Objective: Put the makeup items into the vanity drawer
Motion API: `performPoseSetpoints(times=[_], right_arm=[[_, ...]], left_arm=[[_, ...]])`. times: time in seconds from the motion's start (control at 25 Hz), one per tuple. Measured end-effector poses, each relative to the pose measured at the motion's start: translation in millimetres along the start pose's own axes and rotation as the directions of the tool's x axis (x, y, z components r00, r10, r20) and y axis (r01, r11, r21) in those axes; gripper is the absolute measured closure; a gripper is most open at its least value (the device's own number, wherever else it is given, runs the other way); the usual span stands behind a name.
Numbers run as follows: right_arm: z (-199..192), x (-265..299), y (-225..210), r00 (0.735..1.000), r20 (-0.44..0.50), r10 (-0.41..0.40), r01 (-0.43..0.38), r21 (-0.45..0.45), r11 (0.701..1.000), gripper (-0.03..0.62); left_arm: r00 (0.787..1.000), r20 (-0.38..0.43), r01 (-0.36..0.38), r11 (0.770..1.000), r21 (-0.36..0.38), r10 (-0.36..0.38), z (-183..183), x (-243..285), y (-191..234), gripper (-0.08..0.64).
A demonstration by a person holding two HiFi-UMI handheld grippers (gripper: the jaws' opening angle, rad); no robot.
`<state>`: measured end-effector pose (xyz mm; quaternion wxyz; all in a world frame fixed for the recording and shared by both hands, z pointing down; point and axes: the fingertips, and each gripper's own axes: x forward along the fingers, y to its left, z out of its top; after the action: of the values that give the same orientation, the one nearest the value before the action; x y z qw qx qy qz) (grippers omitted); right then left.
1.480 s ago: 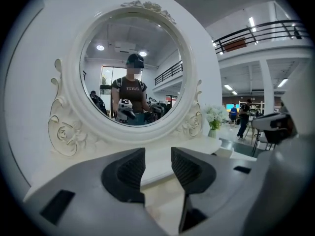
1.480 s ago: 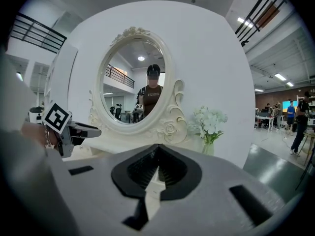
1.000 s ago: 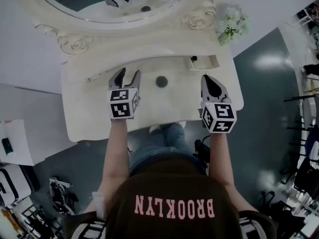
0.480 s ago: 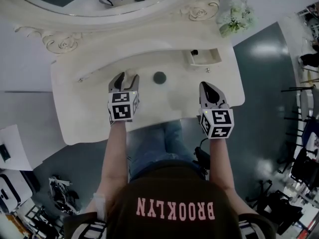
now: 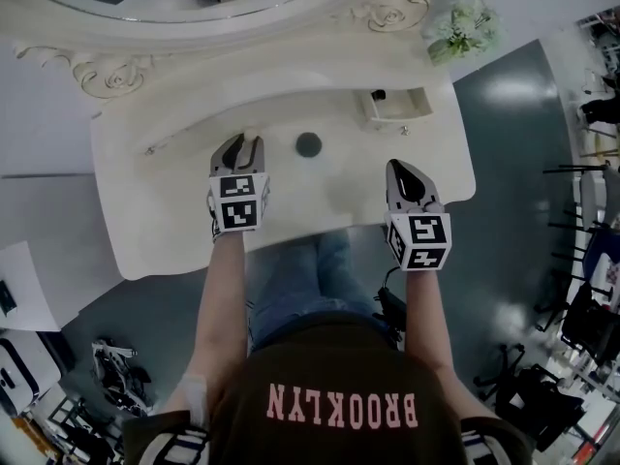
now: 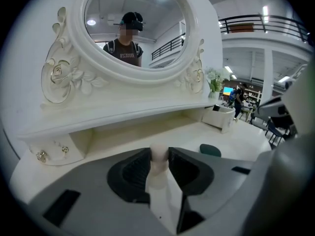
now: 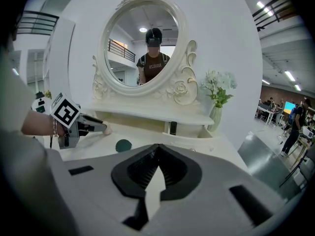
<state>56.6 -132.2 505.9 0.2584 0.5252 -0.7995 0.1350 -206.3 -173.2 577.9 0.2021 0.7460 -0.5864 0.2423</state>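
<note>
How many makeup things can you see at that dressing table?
3: a cream item between the left gripper's closing jaws, a dark round compact on the tabletop, a black item in the open drawer. More may be hidden.

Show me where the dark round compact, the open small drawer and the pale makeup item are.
dark round compact (image 5: 308,144), head view, centre of lid.
open small drawer (image 5: 402,106), head view, bare inner floor.
pale makeup item (image 6: 158,154), left gripper view, rounded top.
</note>
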Motion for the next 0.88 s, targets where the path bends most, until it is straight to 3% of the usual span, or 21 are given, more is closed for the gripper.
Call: performPoseSetpoints(times=[0.56, 0.88], right_arm=[[47.4, -15.1, -3.0, 0.993, 0.115, -0.023, 0.022, 0.005, 1.000, 0.603], [67.4, -36.1, -12.1, 0.979, 0.189, -0.081, 0.075, 0.037, 0.996, 0.603]], left_arm=[[0.997, 0.081, 0.006, 1.000, -0.013, -0.005, 38.5, -30.5, -1.0, 0.454], [0.989, 0.149, 0.025, 1.000, 0.000, -0.025, 67.3, -45.6, -5.3, 0.456]])
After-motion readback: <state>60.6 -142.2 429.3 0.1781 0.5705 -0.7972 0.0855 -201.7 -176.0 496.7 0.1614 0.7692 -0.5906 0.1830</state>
